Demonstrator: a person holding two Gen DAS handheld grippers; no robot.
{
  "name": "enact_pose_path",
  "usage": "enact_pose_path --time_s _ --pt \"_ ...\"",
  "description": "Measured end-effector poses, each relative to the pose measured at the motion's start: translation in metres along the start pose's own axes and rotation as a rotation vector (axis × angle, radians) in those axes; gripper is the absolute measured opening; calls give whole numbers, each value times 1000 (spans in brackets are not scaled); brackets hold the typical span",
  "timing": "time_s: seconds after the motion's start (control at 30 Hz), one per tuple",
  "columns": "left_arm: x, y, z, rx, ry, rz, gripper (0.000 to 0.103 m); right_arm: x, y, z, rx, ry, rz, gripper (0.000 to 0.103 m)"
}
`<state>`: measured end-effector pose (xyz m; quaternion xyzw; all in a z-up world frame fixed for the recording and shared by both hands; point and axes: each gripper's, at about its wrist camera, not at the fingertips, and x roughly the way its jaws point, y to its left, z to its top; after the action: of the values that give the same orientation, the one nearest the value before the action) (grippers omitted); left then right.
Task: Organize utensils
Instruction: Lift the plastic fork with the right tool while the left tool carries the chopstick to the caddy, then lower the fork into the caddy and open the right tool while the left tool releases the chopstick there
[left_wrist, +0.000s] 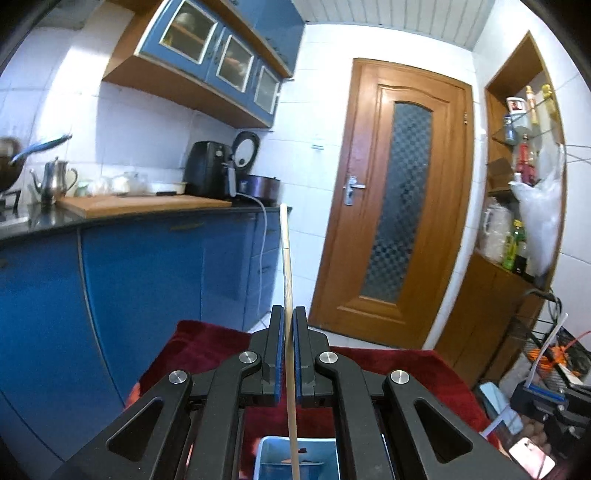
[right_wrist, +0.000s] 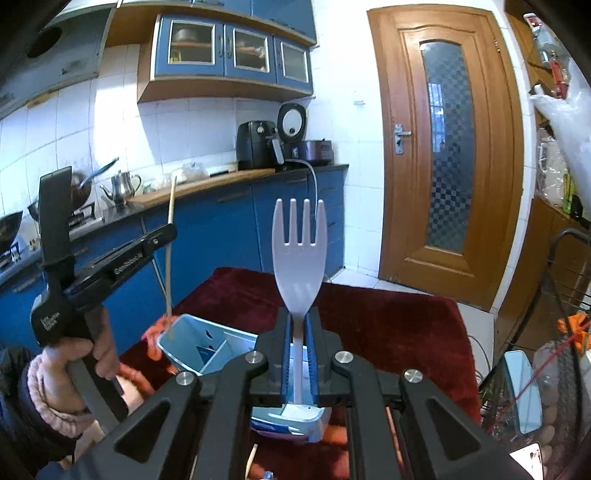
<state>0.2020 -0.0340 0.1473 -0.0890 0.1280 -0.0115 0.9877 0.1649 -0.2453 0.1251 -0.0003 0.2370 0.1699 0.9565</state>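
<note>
My left gripper (left_wrist: 288, 314) is shut on a wooden chopstick (left_wrist: 285, 258) that stands upright between the blue pads. Its lower end points down over a light blue utensil box (left_wrist: 295, 458). In the right wrist view the left gripper (right_wrist: 162, 236) holds the chopstick (right_wrist: 169, 258) with its tip at the box's (right_wrist: 192, 343) left compartment. My right gripper (right_wrist: 299, 314) is shut on the handle of a white plastic fork (right_wrist: 298, 251), tines up, above the box's right side.
The box sits on a dark red cloth (right_wrist: 388, 325) over a table. Another chopstick (right_wrist: 252, 458) lies on the cloth near me. Blue kitchen cabinets (left_wrist: 147, 280) stand to the left, a wooden door (right_wrist: 447, 155) ahead, a wire rack (right_wrist: 565, 295) to the right.
</note>
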Motion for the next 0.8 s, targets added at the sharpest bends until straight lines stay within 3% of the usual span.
enact_pose_path --time_s 0.23,0.4,0.63,0.8 --pt "11 5 -34 17 -1 7 4 28 4 -13 -59 51 -10 10" --pt "11 9 -52 43 45 -31 4 47 5 -21 -42 100 -19 10" --pt "10 18 -61 68 55 -65 5 55 10 -29 -34 144 -56 10" --pt "10 18 -62 66 87 -129 5 60 10 -32 3 171 -71 10"
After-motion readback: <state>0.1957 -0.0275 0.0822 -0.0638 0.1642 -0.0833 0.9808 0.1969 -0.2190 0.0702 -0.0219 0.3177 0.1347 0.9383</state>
